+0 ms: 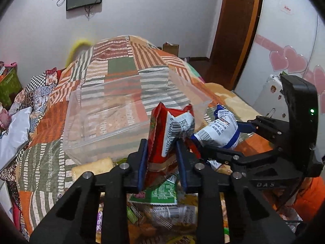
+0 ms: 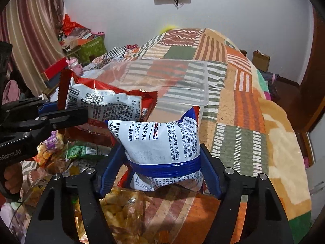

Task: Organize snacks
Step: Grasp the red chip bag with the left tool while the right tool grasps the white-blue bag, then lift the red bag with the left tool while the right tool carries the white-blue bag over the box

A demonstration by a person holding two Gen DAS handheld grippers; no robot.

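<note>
Nearest the cameras lies a loose heap of assorted snack packets (image 1: 160, 209) on the patchwork striped bedspread (image 1: 113, 65) — among them a green foil sachet (image 1: 160, 193) and a clear bag of golden fried pieces (image 2: 121, 209).

Above the heap, the left gripper (image 1: 162, 158) is clamped on a red foil snack packet with a white barcode panel (image 1: 164, 134), its jaws pressed against both sides of the packet.

Just beside it, the right gripper (image 2: 160, 168) is clamped on a white-and-blue puffed snack packet (image 2: 160, 140); the jaws pinch the packet's lower part. Both packets are held clear of the heap.

Beyond them sits a transparent rectangular plastic container (image 1: 113, 111) on the bedspread — nothing visible inside.
</note>
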